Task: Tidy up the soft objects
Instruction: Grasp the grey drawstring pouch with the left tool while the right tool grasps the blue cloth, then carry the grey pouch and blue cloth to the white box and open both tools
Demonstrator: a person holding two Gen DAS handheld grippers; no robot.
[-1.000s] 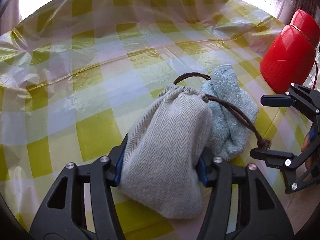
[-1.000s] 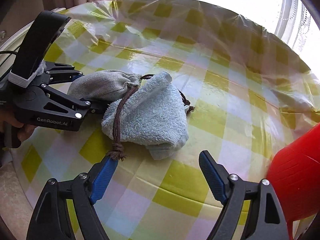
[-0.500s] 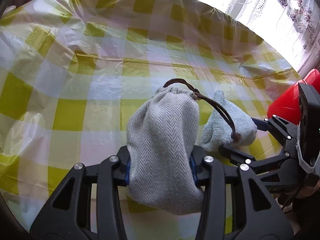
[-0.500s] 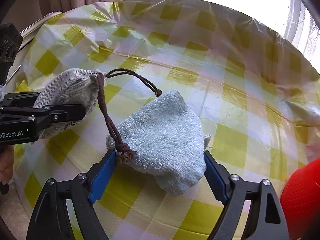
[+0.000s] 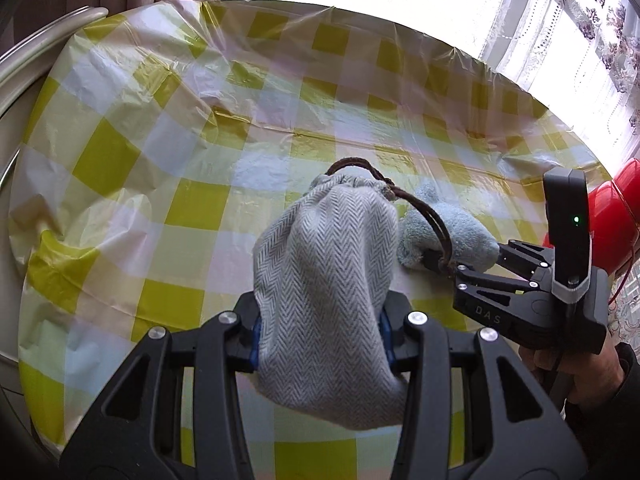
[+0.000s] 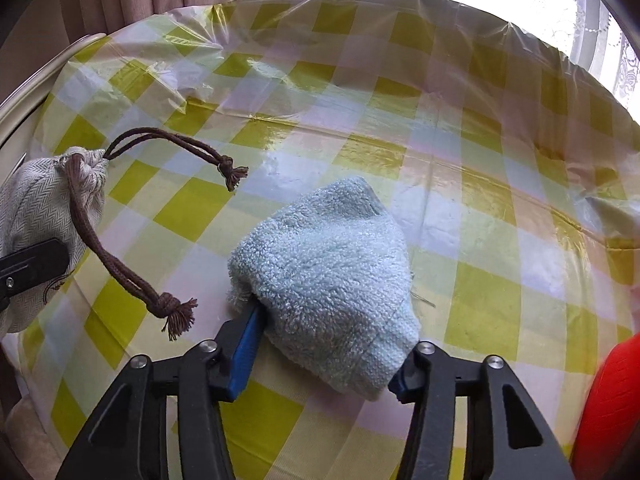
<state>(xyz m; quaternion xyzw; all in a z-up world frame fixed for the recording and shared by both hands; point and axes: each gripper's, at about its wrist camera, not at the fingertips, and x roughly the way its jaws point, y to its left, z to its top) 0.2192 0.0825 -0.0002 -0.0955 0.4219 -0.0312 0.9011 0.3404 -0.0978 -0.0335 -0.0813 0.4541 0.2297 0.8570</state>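
A grey herringbone drawstring pouch (image 5: 324,280) is held off the table, with my left gripper (image 5: 320,336) shut on its lower half. Its brown cord (image 6: 120,272) hangs loose to the left of a light blue towel (image 6: 328,272), which lies bunched on the checked tablecloth. My right gripper (image 6: 326,344) is closing on the towel, and both blue pads press into its near edge. In the left wrist view the right gripper (image 5: 466,252) sits at the right on the towel (image 5: 468,232). The pouch (image 6: 36,208) is at the left edge of the right wrist view.
A red plastic container (image 5: 612,224) stands at the table's right edge, close to the right gripper, and shows as a red container (image 6: 608,408) at the lower right of the right wrist view. The round table carries a crinkled yellow-checked plastic cloth (image 6: 480,280). A person's hand (image 5: 576,376) holds the right gripper.
The left gripper has lifted the pouch and carried it left, so the cord slid off the towel. The right gripper moved up to the towel and its jaws came together on it.
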